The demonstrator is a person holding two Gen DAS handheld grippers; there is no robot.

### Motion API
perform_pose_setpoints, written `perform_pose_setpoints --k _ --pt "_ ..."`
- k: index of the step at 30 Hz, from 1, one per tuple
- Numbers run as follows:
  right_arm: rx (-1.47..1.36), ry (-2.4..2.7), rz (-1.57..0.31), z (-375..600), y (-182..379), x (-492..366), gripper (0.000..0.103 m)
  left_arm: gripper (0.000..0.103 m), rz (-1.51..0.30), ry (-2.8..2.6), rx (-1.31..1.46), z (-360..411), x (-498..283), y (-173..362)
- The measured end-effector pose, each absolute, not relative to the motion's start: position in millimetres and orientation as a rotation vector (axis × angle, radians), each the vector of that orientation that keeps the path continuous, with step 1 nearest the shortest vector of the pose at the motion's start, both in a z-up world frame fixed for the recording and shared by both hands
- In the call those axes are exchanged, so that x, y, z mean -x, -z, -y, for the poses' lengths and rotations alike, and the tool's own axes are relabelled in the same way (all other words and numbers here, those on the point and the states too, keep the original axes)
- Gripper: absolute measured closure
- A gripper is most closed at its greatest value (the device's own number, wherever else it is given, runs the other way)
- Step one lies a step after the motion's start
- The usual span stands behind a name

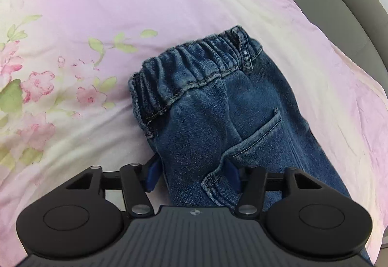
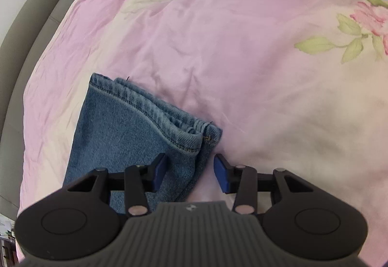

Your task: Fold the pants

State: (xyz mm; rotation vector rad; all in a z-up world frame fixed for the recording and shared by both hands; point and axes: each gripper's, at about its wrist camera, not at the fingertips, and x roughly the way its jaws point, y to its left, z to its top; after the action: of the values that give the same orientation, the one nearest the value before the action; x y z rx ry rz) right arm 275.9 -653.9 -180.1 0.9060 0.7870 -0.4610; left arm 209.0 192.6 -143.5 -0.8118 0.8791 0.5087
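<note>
While on bedspread (image 1: 97, 0) | pants (image 1: 206, 109) btwn L claw (image 1: 191, 176) pads | hems at R claw (image 2: 190, 173)

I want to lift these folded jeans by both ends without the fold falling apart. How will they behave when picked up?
The jeans will probably sag in the middle: the denim drapes softly over the pink quilt. The gathered elastic waistband looks bulky, so that end likely hangs heavier. The stacked hems lie loose and may slide apart unless both layers are pinched.

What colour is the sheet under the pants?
Pink sheet with a floral print, clearest in the left wrist view.
</note>
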Motion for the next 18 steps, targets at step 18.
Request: perform_pose_setpoints --k 18 --pt "-0.681 0.520 -0.823 633 128 -245 0.099 0.053 -1.018 -0.467 0.604 -208 -229 132"
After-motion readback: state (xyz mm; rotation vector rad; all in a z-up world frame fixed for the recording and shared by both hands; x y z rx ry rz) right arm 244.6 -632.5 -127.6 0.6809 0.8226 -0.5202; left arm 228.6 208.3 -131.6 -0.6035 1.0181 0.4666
